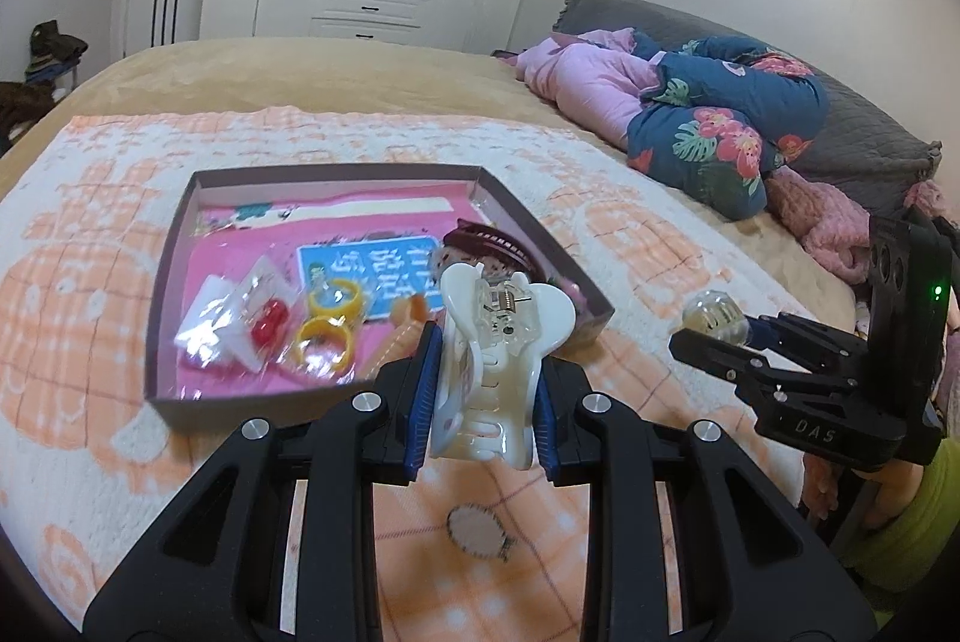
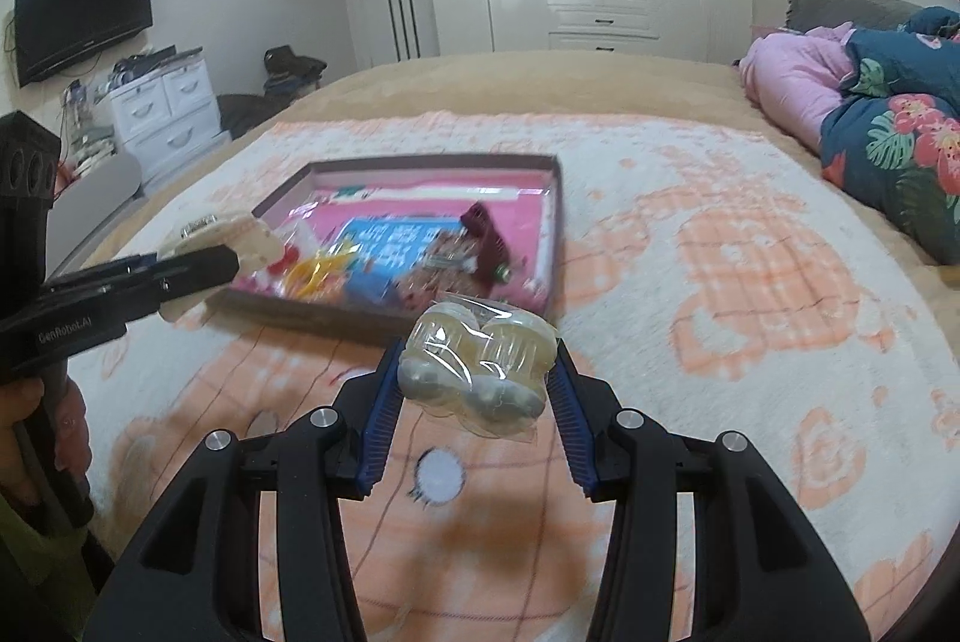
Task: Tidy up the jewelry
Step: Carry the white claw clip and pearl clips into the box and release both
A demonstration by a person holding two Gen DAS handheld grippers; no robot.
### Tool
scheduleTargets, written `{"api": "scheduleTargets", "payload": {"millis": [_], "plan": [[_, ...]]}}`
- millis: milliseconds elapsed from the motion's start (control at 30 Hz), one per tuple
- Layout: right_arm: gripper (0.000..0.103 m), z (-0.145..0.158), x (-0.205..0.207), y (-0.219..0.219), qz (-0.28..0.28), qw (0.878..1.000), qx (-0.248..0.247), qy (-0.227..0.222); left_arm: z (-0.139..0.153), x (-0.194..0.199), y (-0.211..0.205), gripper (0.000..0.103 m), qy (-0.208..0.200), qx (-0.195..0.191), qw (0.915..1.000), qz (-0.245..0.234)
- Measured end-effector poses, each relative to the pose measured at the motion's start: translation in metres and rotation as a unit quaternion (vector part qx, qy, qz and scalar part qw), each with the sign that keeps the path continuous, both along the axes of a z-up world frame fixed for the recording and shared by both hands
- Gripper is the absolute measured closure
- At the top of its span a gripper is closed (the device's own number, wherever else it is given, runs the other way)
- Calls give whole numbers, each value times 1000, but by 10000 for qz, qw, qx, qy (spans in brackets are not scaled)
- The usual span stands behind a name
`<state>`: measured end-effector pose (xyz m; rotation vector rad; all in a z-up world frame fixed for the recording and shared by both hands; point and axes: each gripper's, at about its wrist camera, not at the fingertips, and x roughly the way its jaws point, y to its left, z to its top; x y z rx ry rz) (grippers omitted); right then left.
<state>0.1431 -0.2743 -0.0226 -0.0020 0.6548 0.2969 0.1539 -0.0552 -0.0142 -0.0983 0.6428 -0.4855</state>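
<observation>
Left claw (image 1: pixel 483 390) pinching white hair clip (image 1: pixel 498 342), right claw (image 2: pixel 477 372) pinching bagged beads (image 2: pixel 474 372) (both bound for box (image 1: pixel 162 294), likely)

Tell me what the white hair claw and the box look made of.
Hair claw: glossy white plastic, with highlights on its smooth shell and a clear hinge. Box: probably matte cardboard, with thin, flat brown walls and no shine.

Both tools (image 1: pixel 483 396) (image 2: pixel 474 384) clamped, raised.
</observation>
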Motion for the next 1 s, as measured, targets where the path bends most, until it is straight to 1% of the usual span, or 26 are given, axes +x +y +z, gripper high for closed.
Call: {"api": "scheduleTargets", "payload": {"millis": [267, 467, 1000], "plan": [[58, 10, 21, 2, -37, 9999, -45, -153, 1, 21, -11, 83, 12, 5, 10000, -64], [58, 9, 40, 11, 8, 9998, -115, -139, -2, 39, -12, 83, 73, 19, 10000, -38], [58, -17, 99, 38, 164, 9993, -329, 79, -26, 87, -2, 83, 382, 69, 9989, 245]]}}
